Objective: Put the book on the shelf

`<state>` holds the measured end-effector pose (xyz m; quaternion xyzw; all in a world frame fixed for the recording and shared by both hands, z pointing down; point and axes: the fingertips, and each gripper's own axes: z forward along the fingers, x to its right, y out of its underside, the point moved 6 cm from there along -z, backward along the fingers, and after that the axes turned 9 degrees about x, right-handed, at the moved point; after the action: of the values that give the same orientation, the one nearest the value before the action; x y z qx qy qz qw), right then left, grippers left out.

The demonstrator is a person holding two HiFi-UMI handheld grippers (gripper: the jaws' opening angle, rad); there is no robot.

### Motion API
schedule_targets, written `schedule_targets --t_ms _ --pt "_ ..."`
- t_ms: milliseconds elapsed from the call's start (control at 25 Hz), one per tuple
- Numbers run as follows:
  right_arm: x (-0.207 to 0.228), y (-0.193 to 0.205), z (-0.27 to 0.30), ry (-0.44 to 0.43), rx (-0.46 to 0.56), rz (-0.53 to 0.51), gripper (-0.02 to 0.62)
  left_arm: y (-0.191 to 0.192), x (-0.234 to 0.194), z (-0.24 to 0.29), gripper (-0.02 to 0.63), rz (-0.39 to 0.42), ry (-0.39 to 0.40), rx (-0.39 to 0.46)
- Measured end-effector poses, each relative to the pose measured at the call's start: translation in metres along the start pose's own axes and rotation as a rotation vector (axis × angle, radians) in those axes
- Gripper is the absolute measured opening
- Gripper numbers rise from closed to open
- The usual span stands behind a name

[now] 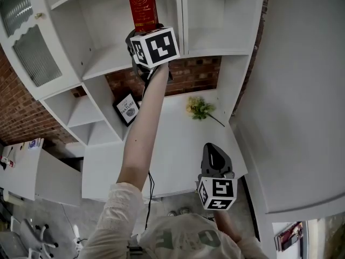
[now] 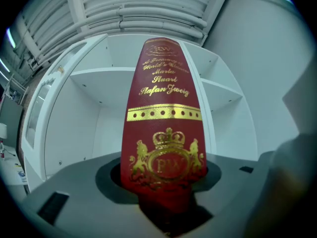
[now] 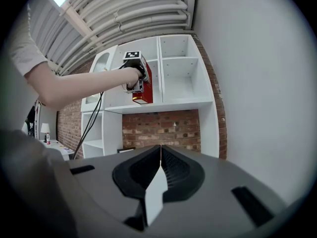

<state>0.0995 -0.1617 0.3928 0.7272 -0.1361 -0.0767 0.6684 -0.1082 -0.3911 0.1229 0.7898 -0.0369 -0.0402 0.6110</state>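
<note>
A red book (image 1: pixel 141 4) with gold lettering stands upright in my left gripper (image 1: pixel 146 34), which is shut on its lower end. The arm is raised and holds the book in front of the middle compartment of the white shelf unit (image 1: pixel 105 63), just above the shelf board. In the left gripper view the book's spine (image 2: pixel 166 133) rises from between the jaws, with the open compartments (image 2: pixel 94 78) behind it. My right gripper (image 1: pixel 212 149) hangs low near the body, shut and empty; its jaws (image 3: pixel 160 150) meet edge to edge. From there the book (image 3: pixel 143 90) shows at shelf height.
A black-and-white book (image 1: pixel 128 109) leans in the lower niche against the brick wall (image 1: pixel 188 74). Yellow-green flowers (image 1: pixel 200 108) lie on the white counter (image 1: pixel 178 144). A glass cabinet door (image 1: pixel 27 42) stands open at the left. A white wall (image 1: pixel 302 90) closes the right side.
</note>
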Motion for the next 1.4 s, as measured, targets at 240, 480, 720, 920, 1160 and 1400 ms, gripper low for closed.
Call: schedule_targets --t_ms 240,480,720,920,1160,1400 --pt "0.008 0.006 0.003 0.031 -0.006 -0.005 0.016 0.007 0.002 0.029 0.239 0.019 -0.043 0.003" --pt "0.017 0.016 0.007 0.067 -0.026 -0.005 0.015 0.015 -0.001 0.059 0.239 0.025 -0.064 0.001" --pt "0.019 0.018 0.015 0.101 -0.022 -0.006 0.016 0.023 -0.004 0.089 0.239 0.038 -0.053 0.000" --pt "0.020 0.028 0.020 0.112 -0.045 0.010 0.015 0.029 -0.006 0.106 0.239 0.046 -0.038 0.012" --pt "0.021 0.030 0.030 0.121 -0.056 0.000 0.015 0.034 -0.007 0.125 0.239 0.038 -0.045 0.011" --pt "0.027 0.033 0.030 0.149 -0.065 0.002 0.017 0.038 -0.010 0.138 0.239 0.041 -0.044 0.012"
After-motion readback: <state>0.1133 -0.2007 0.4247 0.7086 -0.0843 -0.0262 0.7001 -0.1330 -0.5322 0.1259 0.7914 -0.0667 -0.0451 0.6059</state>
